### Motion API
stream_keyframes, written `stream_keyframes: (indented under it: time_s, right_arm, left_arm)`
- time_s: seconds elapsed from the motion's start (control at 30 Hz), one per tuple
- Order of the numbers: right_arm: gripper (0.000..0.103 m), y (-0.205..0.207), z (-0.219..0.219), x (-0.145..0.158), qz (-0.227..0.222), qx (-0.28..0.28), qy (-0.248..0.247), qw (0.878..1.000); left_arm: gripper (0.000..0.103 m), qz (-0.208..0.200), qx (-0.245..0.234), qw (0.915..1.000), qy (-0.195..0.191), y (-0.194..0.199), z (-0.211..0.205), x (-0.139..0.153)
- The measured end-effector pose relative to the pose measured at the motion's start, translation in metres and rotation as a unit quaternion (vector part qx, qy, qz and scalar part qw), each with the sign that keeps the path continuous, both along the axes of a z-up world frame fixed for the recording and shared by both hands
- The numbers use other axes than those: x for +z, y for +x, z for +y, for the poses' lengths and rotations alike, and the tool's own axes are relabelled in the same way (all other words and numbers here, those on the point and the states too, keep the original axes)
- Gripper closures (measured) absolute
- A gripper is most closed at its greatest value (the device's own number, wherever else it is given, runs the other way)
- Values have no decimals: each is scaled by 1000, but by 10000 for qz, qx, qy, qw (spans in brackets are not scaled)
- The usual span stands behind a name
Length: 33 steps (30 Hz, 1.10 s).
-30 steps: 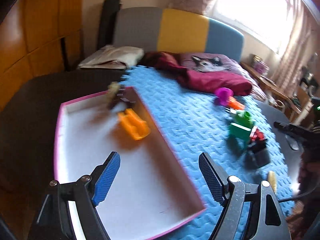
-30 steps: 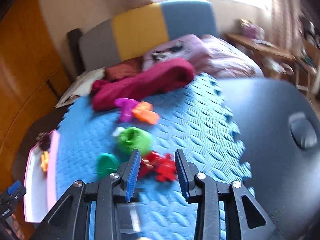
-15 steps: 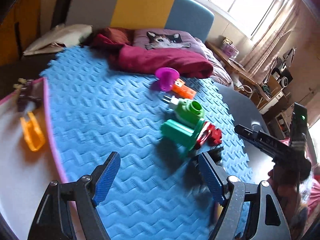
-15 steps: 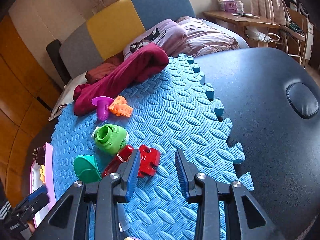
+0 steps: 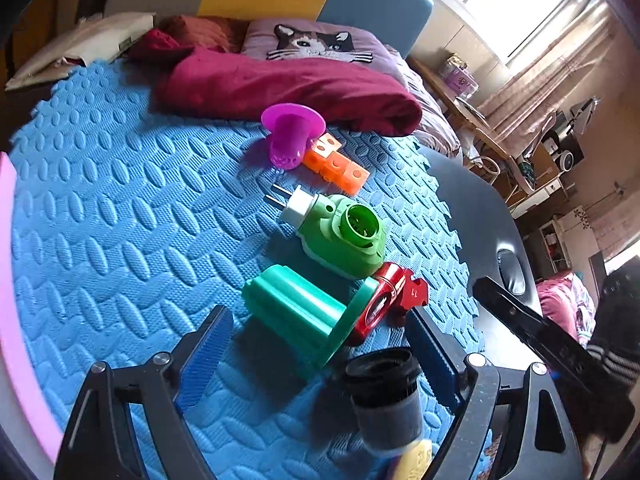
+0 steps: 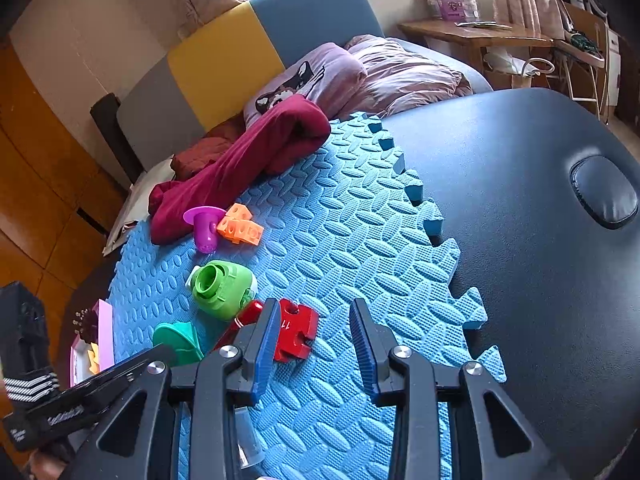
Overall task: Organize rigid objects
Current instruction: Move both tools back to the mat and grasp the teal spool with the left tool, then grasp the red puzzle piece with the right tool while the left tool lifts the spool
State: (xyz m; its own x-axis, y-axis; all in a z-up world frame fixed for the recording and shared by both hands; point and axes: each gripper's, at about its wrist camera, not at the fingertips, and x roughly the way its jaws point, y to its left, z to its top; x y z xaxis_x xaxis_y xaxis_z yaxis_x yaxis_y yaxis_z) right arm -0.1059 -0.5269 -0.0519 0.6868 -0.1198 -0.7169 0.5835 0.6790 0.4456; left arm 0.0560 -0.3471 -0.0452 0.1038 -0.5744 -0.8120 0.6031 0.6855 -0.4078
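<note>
On the blue foam mat (image 5: pixel 120 220) a small heap of toys lies in front of me, and my left gripper (image 5: pixel 316 350) hangs over its near end with the jaws opening. Between them I see the teal plastic piece (image 5: pixel 296 312) on its side and a black-lidded jar (image 5: pixel 386 392) close to the right finger, but neither pad touches anything. Just behind the teal piece sits the green plug toy (image 5: pixel 344 236) with its white pronged end pointing toward the pink tray edge (image 5: pixel 12 280) at the far left. A red puzzle-shaped piece (image 5: pixel 414 292) lies against the green toy's right side (a number is printed on it, too small for me to be sure of). Farther back, an orange block strip (image 5: pixel 336 166) touches a purple cup (image 5: pixel 290 138) lying on its side, both near the folded maroon cloth (image 5: pixel 280 84).

My right gripper (image 6: pixel 314 348) hovers lower right of the heap with the jaws part-way apart and nothing between them, only bare mat. Its left finger crosses in front of the red piece (image 6: pixel 296 334) without visibly touching it. Beyond the mat to the right is the dark padded counter (image 6: pixel 520 220). At the left of that view I can see the pink tray (image 6: pixel 105 336) with an orange toy (image 6: pixel 94 356) inside.
</note>
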Motion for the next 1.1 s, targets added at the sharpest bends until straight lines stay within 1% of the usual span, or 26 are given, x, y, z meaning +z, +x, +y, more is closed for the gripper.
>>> stream_keyframes:
  time_s: [0.13,0.17,0.2,0.23,0.27,0.3,0.37,0.47,0.63,0.73,0.9,1.0,1.1]
  right_arm:
    - [67,0,-2,-1,10,-18,38,10000]
    - [67,0,-1,-1,12,-18,36,10000]
    - [67,1,-1,-1,25,-20,34,10000]
    - [67,1,-1,-1,36,-12,26,10000]
    - [67,1,-1,-1,49,-12,12,10000]
    - [67,1,-1,-2,57,-8,5,10000]
    - [67,2,-1,-2,72,4,-11,10000]
    - [67,3,0,-3,96,51,-54,9999]
    - [68,7,3,-5,139,179,-36,9997]
    - [68,10,4,-9,196,285,66,9994]
    - [68,13,5,-14,341,331,107,9988]
    - [68,18,8,-18,380,467,168,9980]
    - [68,25,13,-19,519,564,-16,9971]
  left_arm:
    - [15,96,52,9999,85,4,-7,-8]
    - [17,107,49,9999,95,5,-9,-10]
    - [20,94,52,9999,122,5,-10,-11]
    - [33,54,44,9998,164,5,-12,-14]
    - [33,39,21,9998,194,5,-12,-16]
    - [34,-28,5,9999,119,4,-9,-17]
    - [34,-124,-13,9999,108,2,-2,-17]
    - [34,-118,22,9999,-23,4,14,-17]
    - [34,-471,-23,9989,54,-3,38,-16]
    - [35,-582,-39,9983,45,-8,49,-17]
    - [35,-825,-57,9966,-44,-18,60,-12]
    - [36,-901,-51,9959,-11,-20,62,-12]
    - [38,-900,-31,9959,13,-20,62,-14]
